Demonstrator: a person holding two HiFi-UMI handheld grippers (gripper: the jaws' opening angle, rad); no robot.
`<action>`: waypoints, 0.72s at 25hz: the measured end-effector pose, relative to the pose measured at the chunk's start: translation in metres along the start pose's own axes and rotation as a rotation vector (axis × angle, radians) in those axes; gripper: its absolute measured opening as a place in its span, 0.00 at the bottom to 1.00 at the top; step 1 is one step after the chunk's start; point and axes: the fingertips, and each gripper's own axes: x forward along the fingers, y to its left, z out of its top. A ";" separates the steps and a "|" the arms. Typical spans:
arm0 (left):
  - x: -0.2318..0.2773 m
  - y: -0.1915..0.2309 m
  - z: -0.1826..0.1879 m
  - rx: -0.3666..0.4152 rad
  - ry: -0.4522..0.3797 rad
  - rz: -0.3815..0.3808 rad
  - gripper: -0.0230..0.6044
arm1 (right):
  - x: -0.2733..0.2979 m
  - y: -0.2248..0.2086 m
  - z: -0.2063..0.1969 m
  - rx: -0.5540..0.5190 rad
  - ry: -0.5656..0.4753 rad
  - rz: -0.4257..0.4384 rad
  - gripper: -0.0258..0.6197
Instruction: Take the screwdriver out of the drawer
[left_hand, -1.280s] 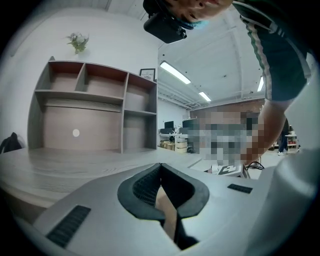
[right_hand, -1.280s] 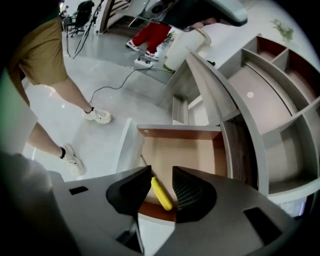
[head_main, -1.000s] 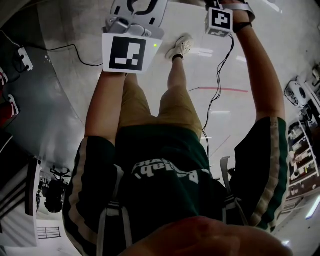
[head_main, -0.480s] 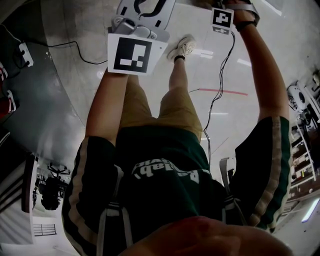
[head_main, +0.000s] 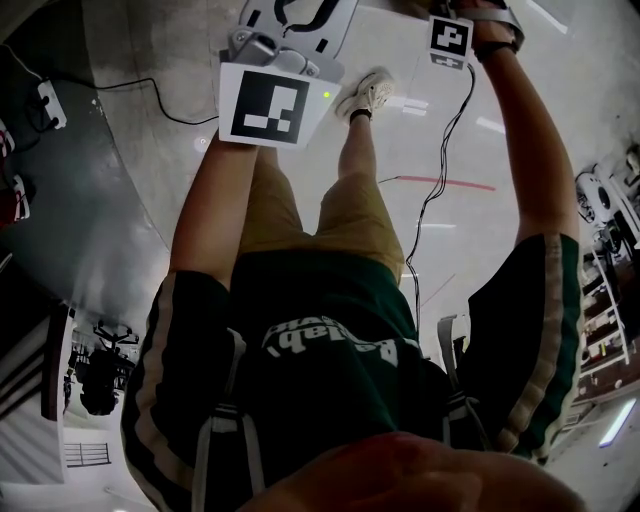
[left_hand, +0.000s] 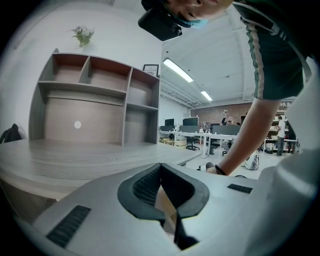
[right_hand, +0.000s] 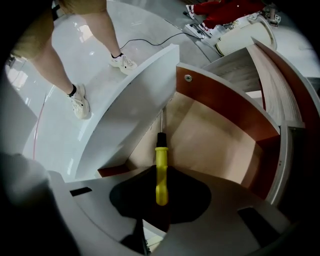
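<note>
Right gripper (right_hand: 161, 175), angled down into the open drawer (right_hand: 215, 140): its jaws have just been closing and now clamp the yellow handle of the screwdriver (right_hand: 160, 157). The screwdriver remains inside the drawer, shaft alongside the white front panel. Left gripper (left_hand: 161, 170): jaws together, empty.

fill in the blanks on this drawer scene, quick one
The screwdriver has a ___ handle.
It sits inside an open ___.
On top of the shelf unit stands a small ___.
Missing words: yellow; drawer; plant.
</note>
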 end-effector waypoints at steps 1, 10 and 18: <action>0.001 0.000 0.001 0.001 -0.002 -0.001 0.07 | -0.001 0.000 0.000 0.000 -0.001 -0.001 0.17; 0.011 -0.002 0.010 0.000 -0.005 -0.003 0.07 | -0.002 -0.002 -0.002 0.014 -0.012 0.003 0.17; 0.013 -0.002 0.011 -0.006 -0.015 0.004 0.07 | -0.003 -0.002 0.002 0.006 -0.026 -0.013 0.17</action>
